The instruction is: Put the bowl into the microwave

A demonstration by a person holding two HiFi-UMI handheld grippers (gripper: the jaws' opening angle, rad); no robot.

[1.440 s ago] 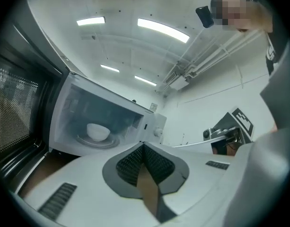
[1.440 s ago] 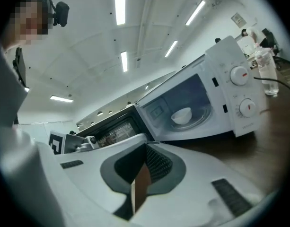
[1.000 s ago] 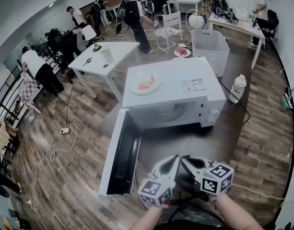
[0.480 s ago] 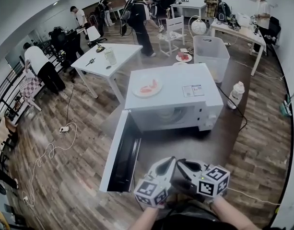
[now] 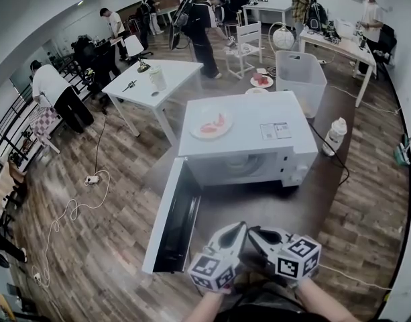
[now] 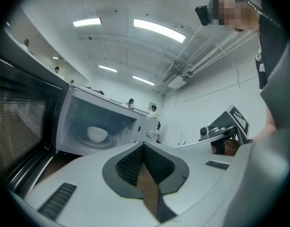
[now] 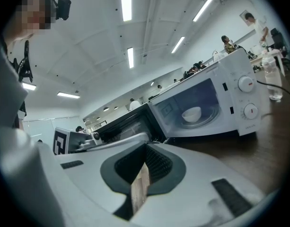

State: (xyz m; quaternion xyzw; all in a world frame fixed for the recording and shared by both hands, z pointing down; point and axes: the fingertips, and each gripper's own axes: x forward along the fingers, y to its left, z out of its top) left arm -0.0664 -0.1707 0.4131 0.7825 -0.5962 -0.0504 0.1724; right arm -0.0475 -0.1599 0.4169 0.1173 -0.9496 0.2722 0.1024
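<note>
A white bowl (image 6: 97, 133) sits on the turntable inside the white microwave (image 5: 245, 133); the right gripper view also catches the bowl (image 7: 191, 113). The microwave door (image 5: 170, 227) hangs wide open to the left. In the head view the cavity hides the bowl. My left gripper (image 5: 237, 228) and right gripper (image 5: 253, 232) are held side by side in front of the microwave, well short of it. The left gripper (image 6: 144, 148) is shut with nothing between its pads. The right gripper (image 7: 145, 150) is likewise shut and holds nothing.
A plate with red food (image 5: 210, 123) lies on top of the microwave. Behind stand a white table (image 5: 151, 82) and a white bin (image 5: 300, 72). A plastic bottle (image 5: 334, 134) stands at the right. Cables (image 5: 71, 213) trail over the wooden floor. Several people stand at the back.
The head view has shifted slightly, so the microwave sits a bit further right. Both grippers stay shut, close together at the bottom of the view.
</note>
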